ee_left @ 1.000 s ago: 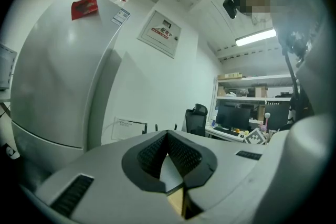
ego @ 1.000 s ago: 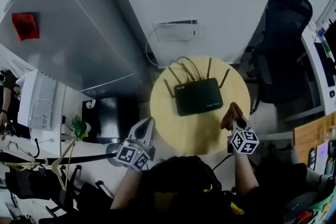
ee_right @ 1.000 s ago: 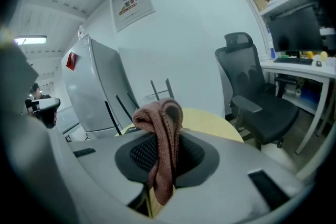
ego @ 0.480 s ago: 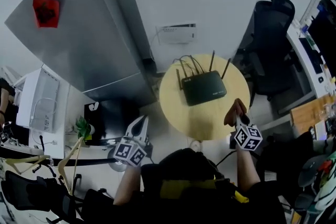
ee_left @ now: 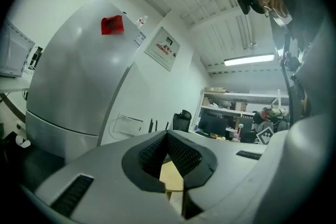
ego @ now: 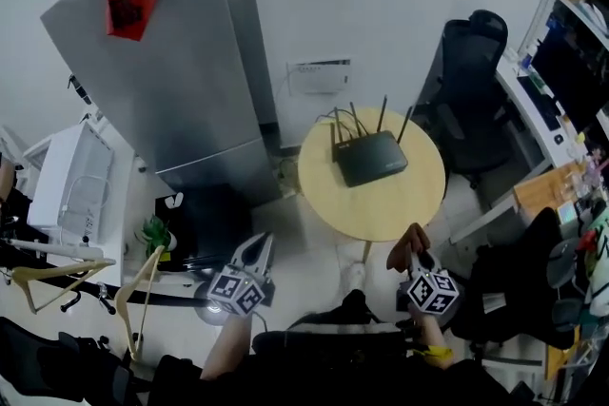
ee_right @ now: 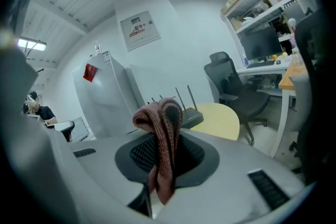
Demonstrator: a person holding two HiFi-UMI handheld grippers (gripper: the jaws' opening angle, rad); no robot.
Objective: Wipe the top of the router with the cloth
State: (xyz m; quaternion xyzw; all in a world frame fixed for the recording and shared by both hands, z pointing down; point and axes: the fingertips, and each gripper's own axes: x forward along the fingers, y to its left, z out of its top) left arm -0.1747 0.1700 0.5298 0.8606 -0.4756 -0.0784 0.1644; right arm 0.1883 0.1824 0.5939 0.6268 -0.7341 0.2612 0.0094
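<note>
- Cloth (ee_right: 160, 136), reddish-brown and knitted, pinched in the closed jaws of the right gripper (ego: 415, 260); folded loop above the pads, loose tail hanging below.
- Left gripper (ee_left: 168, 136) empty, jaws drawn together at the tips, with only a sliver of yellow tabletop visible through the wedge behind them.
- Right gripper held over the near right edge of the round yellow table (ego: 381, 214); left gripper off the table, low at the near left, over the floor.
- Router (ego: 371, 157), black and flat, on the far half of the table, antennas upright along its far edge, cables trailing to a white wall box (ego: 319, 76). Well apart from the cloth.
- Farther out: grey fridge (ego: 181, 71) to the left, black office chair (ego: 476, 100) to the right.
- Judged step: approach, cloth in hand, wiping not yet begun.
- Next move, as a judgement: carrying the cloth far and down onto the router's top, pressing a broad fold flat, keeping clear of the antennas.
- Head view: whole layout and the gap between cloth and router, but little of the grip.
- Right gripper view: grip and cloth shape plain, router (ee_right: 190, 116) just behind the cloth.
- Left gripper view: only antenna tips above the gripper's body, router casing hidden.
</note>
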